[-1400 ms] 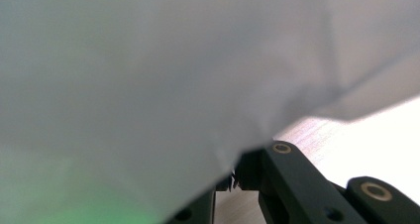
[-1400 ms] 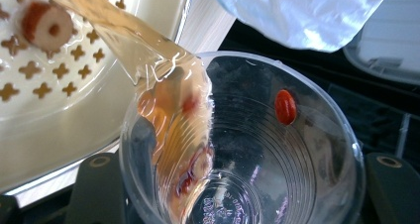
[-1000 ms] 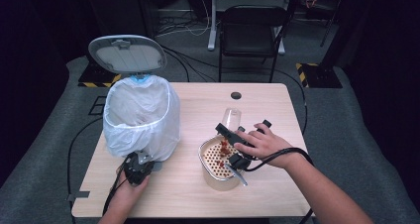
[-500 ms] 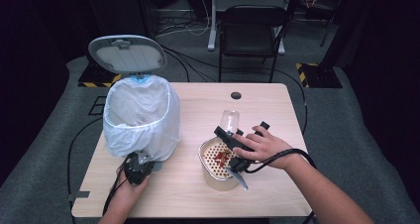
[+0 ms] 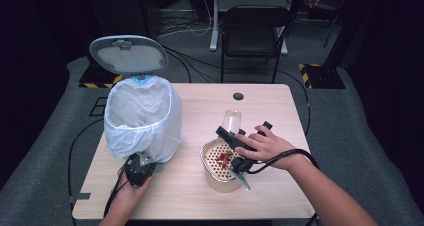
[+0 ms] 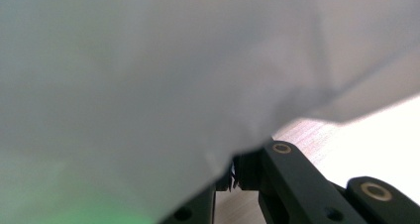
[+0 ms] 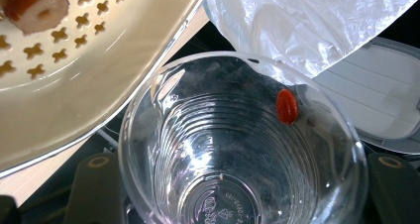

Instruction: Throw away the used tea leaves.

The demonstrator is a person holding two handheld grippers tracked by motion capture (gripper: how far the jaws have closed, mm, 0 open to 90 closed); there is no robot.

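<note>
The right gripper (image 5: 235, 142) holds a clear cup (image 5: 231, 121) tipped over the strainer bowl (image 5: 212, 173); one red berry (image 7: 287, 106) clings inside. The left gripper (image 5: 139, 167), jaws shut, pinches the bin bag (image 5: 142, 117).

The left half of the tabletop (image 5: 190, 196) is taken up by a bin (image 5: 142, 118) lined with a white bag, its lid (image 5: 128, 54) raised behind it; passage there is blocked from the far edge almost to the near one. The left hand-held gripper (image 5: 139, 167) is pressed against the bag's base, so the near-left gap is closed. At centre right a perforated bowl (image 5: 220, 168) stands, with a clear cup (image 5: 231, 121) held tilted just beyond it. Bare wood is left along the far right, around a cable hole (image 5: 238, 96), and along the near edge between the bin and the bowl.
</note>
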